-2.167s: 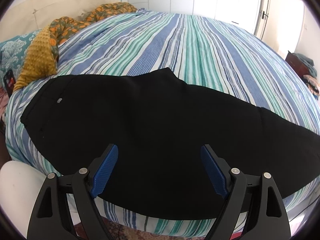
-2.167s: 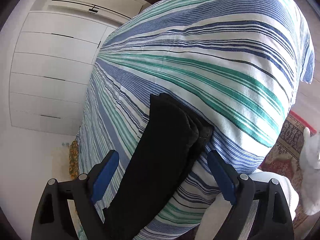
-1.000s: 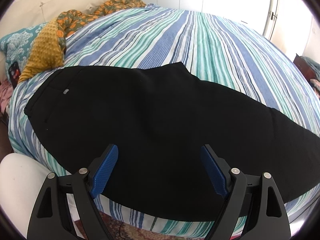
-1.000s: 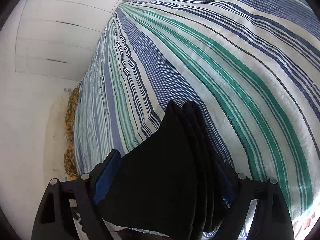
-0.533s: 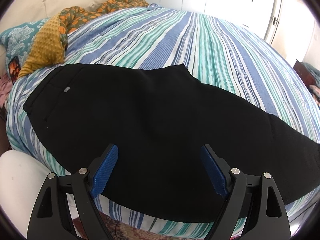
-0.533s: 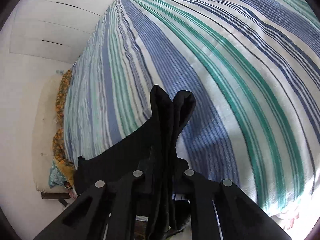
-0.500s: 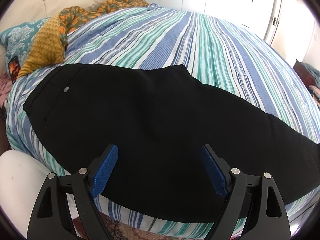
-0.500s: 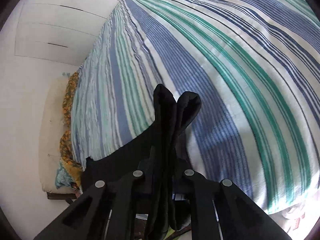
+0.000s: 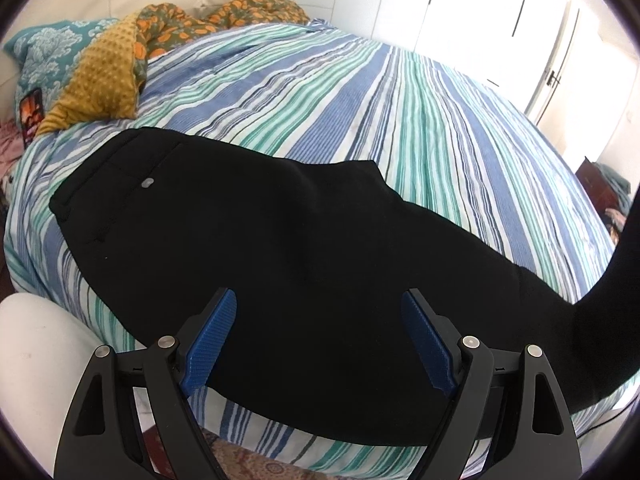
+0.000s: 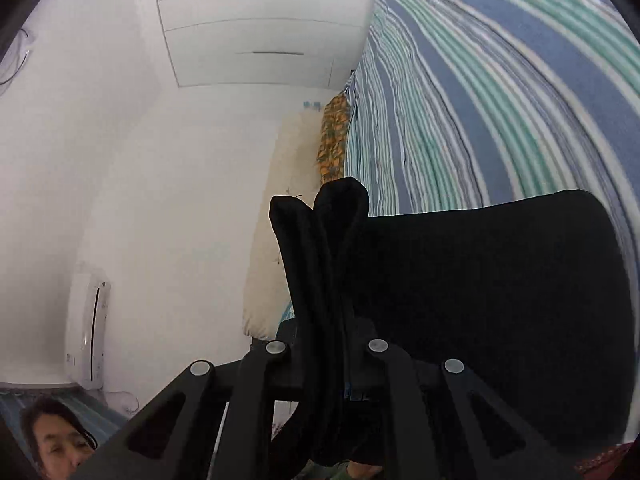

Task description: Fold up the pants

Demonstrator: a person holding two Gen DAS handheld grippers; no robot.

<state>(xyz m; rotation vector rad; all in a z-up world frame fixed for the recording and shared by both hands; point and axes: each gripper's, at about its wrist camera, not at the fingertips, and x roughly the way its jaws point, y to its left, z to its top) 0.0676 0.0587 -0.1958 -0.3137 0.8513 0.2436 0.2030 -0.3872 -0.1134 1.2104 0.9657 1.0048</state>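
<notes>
Black pants (image 9: 280,248) lie lengthwise along the near edge of the striped bed (image 9: 400,112), waistband to the left. Their leg end (image 9: 600,300) rises off the bed at the right edge of the left wrist view. My left gripper (image 9: 316,332) is open and empty, hovering over the thigh area. My right gripper (image 10: 326,332) is shut on the bunched leg hems (image 10: 320,216) and holds them lifted above the bed; the rest of the pants (image 10: 500,300) spreads out to the right in that view.
A yellow blanket and patterned pillows (image 9: 100,64) lie at the head of the bed. White wardrobes (image 9: 480,20) stand behind the bed. A patterned rug (image 9: 260,464) lies on the floor below the near bed edge. A person's face (image 10: 56,444) shows low in the right wrist view.
My right gripper closed on the leg hems and has lifted and swung them up off the bed. My left gripper drifted slightly and stays open.
</notes>
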